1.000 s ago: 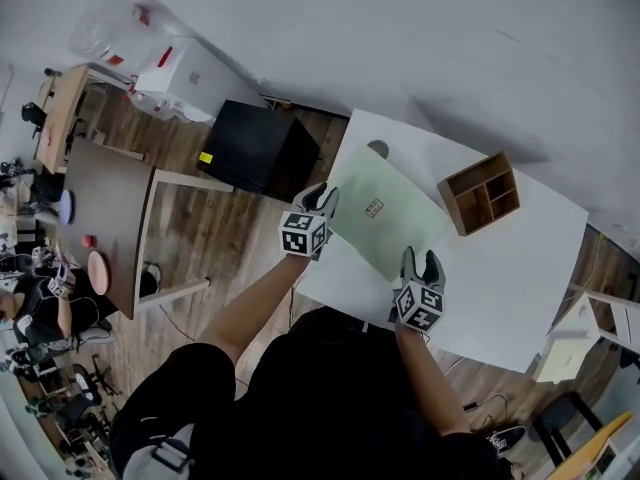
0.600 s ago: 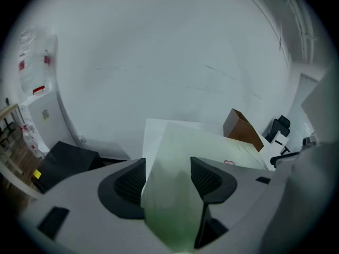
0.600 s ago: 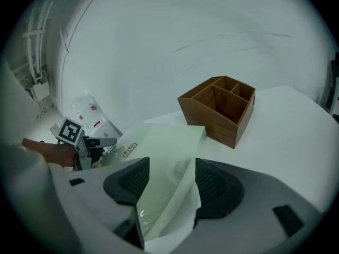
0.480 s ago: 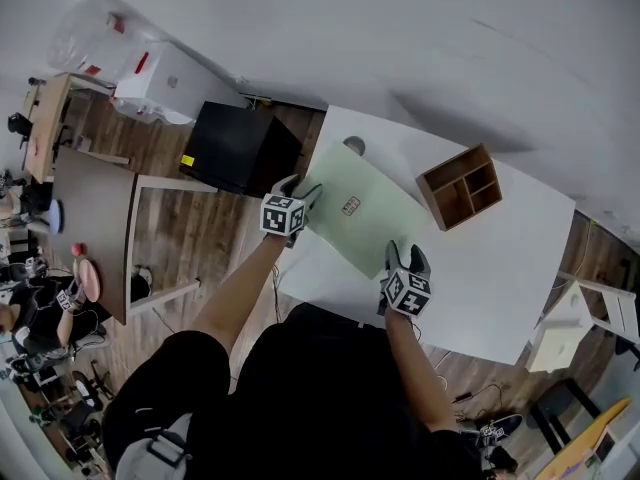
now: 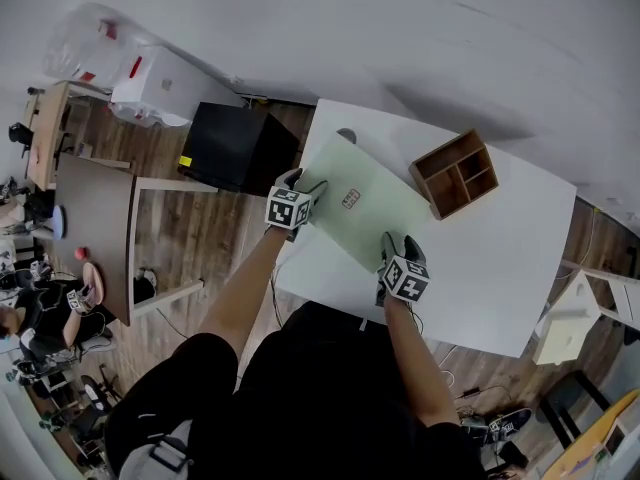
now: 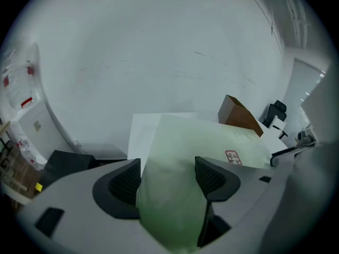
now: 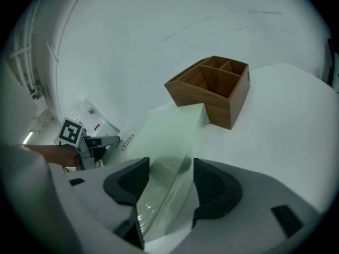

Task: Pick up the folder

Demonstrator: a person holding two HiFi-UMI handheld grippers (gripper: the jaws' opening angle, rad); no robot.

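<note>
On the white surface [image 5: 500,268], set at a diagonal, there's the pale green translucent plastic folder [image 5: 365,208], a small red-printed label [image 5: 350,199] near its middle. One corner points toward the far edge and its left corner reaches the surface's left rim. Whether the near edges are off the top at all, I can't tell.

Now the left claw [image 5: 300,190]: it's right at that left corner, angled downward. In the left gripper view the green sheet runs straight in between the two dark pads [image 6: 126,180] and fills most of the gap. The jaws are opening at this moment, standing wide, and not pressing on the sheet.

Over to the right claw [image 5: 400,245], which is at the folder's near corner, also tilted down. In the right gripper view that glossy corner sits between the jaws, a crease of it catching the light. These jaws are spread wide apart too, so there's no grip on the plastic.

So the folder lies between the two claws, a corner inside each, with neither one clamped.

Just beyond the folder's right edge stands a brown wooden box with open compartments [image 5: 455,173], very close to it, touching or nearly so. Off the surface to the left, a black cabinet [image 5: 235,148] sits on the wooden floor [image 5: 200,228].
</note>
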